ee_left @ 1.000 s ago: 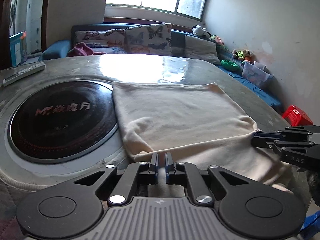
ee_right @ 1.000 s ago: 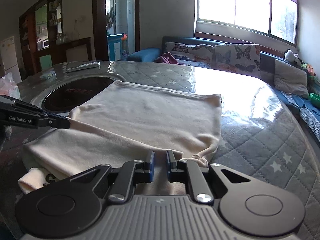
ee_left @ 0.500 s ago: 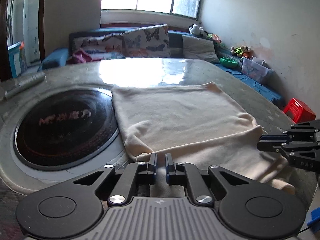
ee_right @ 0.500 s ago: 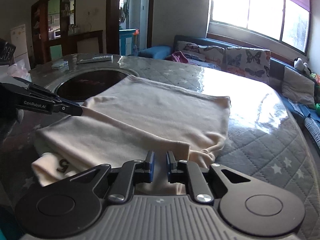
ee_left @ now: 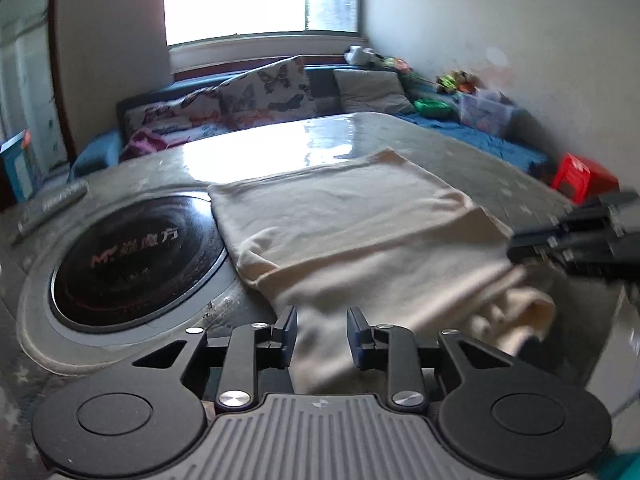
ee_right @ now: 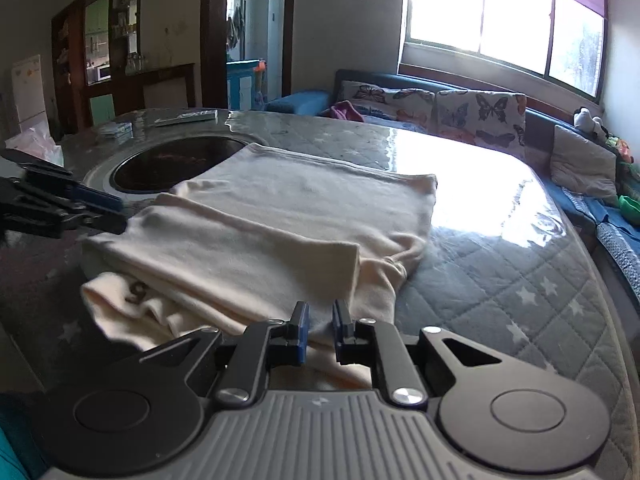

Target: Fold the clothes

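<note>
Left wrist view: cream garment lies flat on the bench, far part spread smooth, near part doubled over with a fold line running across; its left edge laps the rim of the round black hob set in the bench; left tongs are spread, clear gap between the pads, cloth visible below the gap but not pinched; right tongs enter from the right at the garment's right edge, blurred, grip not readable from here; clear storage bin on the blue mat by the wall, contents too blurred to name; green bowl beside it, contents not visible

Right wrist view: same garment, folded layer on top, a loose bunched end with a dark printed mark sticking out at near left; right tongs are parted only a little, cloth passes under the gap, looks released rather than gripped; left tongs sit at the garment's left edge, parted

Judgement: one fold laid down and let go, both tongs free; next move needs a re-grip on the near bunched end, tuck it square, then bring the near edge over to the far one, both sides lifted evenly so the layers don't skew
</note>
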Demonstrator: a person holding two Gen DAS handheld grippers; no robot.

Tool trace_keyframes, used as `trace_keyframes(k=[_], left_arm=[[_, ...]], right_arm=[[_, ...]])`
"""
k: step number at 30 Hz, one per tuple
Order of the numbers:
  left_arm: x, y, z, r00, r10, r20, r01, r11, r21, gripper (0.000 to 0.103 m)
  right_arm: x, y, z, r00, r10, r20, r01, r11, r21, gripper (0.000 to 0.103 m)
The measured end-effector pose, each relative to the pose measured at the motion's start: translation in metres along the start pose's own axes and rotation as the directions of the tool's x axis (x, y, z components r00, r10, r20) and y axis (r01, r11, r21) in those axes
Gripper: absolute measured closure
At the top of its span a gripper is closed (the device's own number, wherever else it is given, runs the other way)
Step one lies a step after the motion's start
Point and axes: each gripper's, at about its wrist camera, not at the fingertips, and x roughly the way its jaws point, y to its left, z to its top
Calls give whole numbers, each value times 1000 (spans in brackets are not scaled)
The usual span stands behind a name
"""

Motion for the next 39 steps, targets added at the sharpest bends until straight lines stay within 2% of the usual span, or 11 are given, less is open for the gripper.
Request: trace_keyframes(k=[2,4,7,10,13,19,21,24,27,33,39], left_arm=[[-8,-8,-5,1000,-3,-1,3,998,61,69],[-16,-16,-11,1000,-3,-3,3,992,124,61],[-22,-28,-19,1000,-3,-6,4,976,218,60],[-22,-43,-24,1000,-16,4,14,954,299,59],[-17,-61,-32,999,-20,39,3,916,401,56],[-2,-76,-37,998,-23,60,-9,879,478,57],[1,-77,-36,997,-30,68,-6,877,480,62],[5,-79,-32,996,-43,77,2,883,469,82],[4,-77,-25,994,-69,88,23,896,444,91],[7,-56,1,991,-114,73,86,948,307,92],[16,-36,22,986,-155,54,142,970,196,92]], right_arm=[[-5,0,1,1000,2,5,-2,1000,4,92],[-10,0,1,1000,1,7,-1,1000,-3,92],[-19,3,1,1000,1,7,-1,1000,-31,92],[-26,8,-1,1000,7,1,-7,998,-61,77],[-31,16,-6,1000,13,-8,-13,994,-104,77],[-39,29,-16,999,20,-26,-24,981,-193,68],[-40,33,-20,999,19,-34,-26,973,-229,67],[-40,39,-25,999,17,-47,-30,959,-282,60],[-40,46,-28,999,20,-47,-34,941,-336,52],[-30,55,-24,1000,17,0,-15,914,-406,48],[-7,57,-13,998,57,29,-39,903,-428,52]])
